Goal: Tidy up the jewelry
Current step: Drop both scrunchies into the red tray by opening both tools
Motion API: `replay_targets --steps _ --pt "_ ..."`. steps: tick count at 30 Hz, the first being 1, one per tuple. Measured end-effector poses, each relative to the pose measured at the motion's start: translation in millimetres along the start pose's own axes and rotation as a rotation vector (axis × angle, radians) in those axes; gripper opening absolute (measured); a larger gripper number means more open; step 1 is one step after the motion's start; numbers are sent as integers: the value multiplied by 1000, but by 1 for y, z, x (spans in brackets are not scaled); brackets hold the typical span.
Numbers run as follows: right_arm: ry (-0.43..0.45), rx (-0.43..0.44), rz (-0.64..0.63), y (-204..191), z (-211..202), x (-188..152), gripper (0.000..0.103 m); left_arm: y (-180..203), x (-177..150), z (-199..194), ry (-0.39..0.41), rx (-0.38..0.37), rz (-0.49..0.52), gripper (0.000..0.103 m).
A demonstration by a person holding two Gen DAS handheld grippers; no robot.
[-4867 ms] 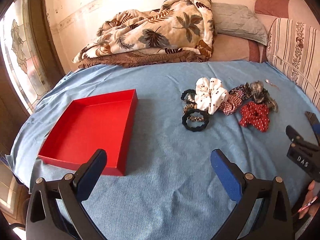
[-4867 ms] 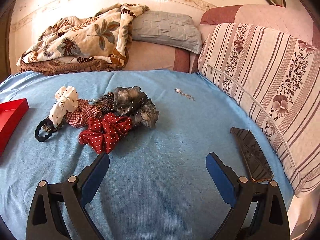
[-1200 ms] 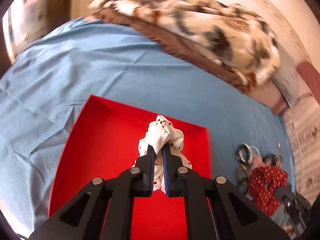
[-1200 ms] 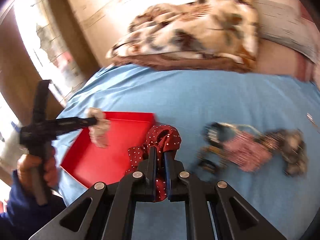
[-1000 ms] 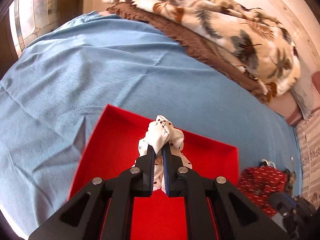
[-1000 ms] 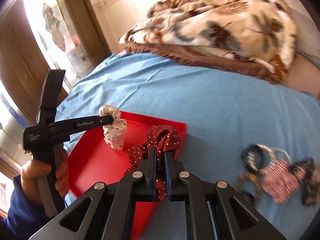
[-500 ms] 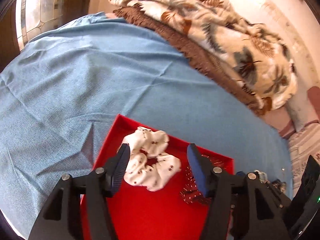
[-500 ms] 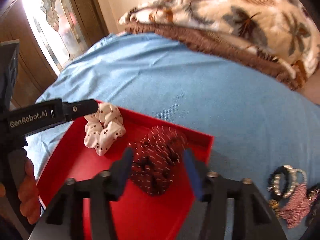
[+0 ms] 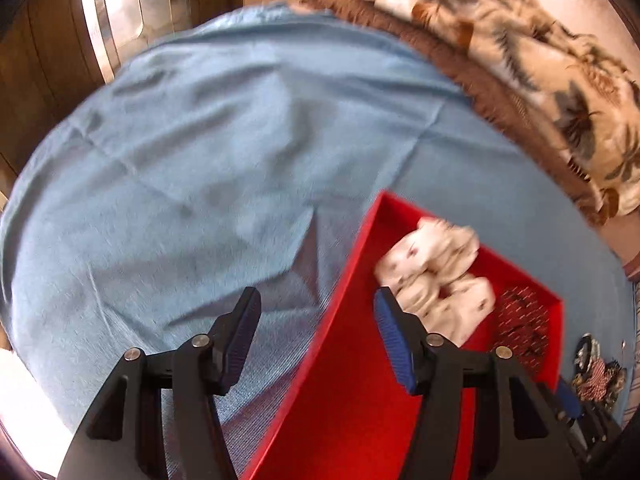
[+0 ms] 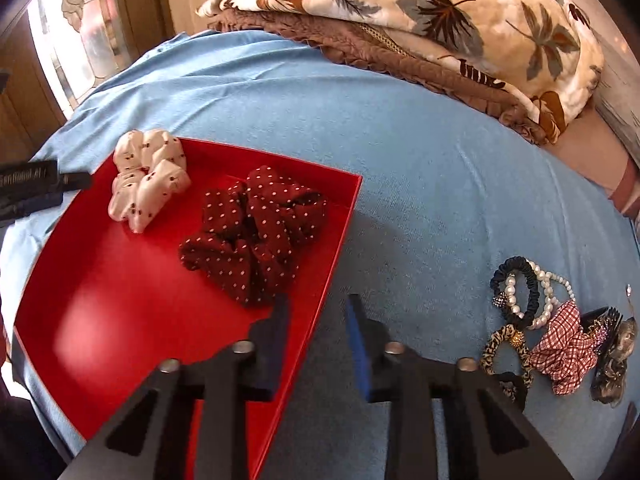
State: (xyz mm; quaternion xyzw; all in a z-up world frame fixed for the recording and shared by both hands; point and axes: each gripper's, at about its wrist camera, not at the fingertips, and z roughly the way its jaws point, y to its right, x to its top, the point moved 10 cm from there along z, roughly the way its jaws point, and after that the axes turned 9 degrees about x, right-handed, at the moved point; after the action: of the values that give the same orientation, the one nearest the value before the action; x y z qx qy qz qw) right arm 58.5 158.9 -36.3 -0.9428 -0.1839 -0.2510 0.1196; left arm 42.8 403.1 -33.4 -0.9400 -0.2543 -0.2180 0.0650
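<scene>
The shallow red cardboard tray (image 10: 100, 320) lies on the blue bedspread (image 10: 420, 168) toward its left edge; the white spotted fabric scrunchie (image 10: 148, 178) sits in the tray's far left corner, the dark red white-dotted scrunchie (image 10: 256, 236) beside it near the far right corner; the left gripper (image 9: 316, 336) gapes wide and empty over the tray's left wall; the right gripper (image 10: 318, 340) stands parted and empty over the right wall; the heap of bracelets and hair ties (image 10: 556, 332) stays near the bedspread's right edge.
</scene>
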Motion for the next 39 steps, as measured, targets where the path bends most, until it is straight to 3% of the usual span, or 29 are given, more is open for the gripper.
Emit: replay_targets --steps 2,3,4,9,13,17,19,20,21,22,23,25,27,32,35,39 --pt "-3 6 15 2 2 2 12 4 -6 10 -34 8 22 38" --pt "-1 8 19 1 2 3 10 10 -9 16 -60 -3 39 21" --pt "1 -2 15 2 2 4 10 14 -10 18 -69 -11 43 18" --pt "16 -26 39 14 3 8 10 36 6 25 -43 -38 47 16" --pt "23 -25 83 30 6 18 10 60 22 28 14 -1 98 16" --pt "37 26 119 36 4 21 14 68 27 16 55 -5 115 22" --pt "64 40 142 40 -7 19 34 68 28 -2 95 -41 104 32" --pt "79 32 148 44 -15 18 51 67 28 -9 114 -52 97 38" --pt "91 22 146 46 -23 16 57 62 25 -22 149 -60 79 53" --pt "105 12 139 49 -33 13 57 56 23 -30 176 -58 60 62" --pt "118 3 129 53 -45 9 57 51 21 -37 199 -53 41 64" --pt "146 -21 121 64 -71 -4 57 42 15 -47 222 -46 17 64" --pt "168 -44 134 83 -96 -24 64 38 11 -57 249 -57 3 64" --pt "179 -175 190 161 -148 -102 66 33 -10 -76 289 -36 5 64" --pt "149 -233 254 208 -162 -143 66 44 -28 -90 293 -49 36 64" --pt "151 -242 377 256 -171 -174 66 86 -58 -114 313 -82 172 64"
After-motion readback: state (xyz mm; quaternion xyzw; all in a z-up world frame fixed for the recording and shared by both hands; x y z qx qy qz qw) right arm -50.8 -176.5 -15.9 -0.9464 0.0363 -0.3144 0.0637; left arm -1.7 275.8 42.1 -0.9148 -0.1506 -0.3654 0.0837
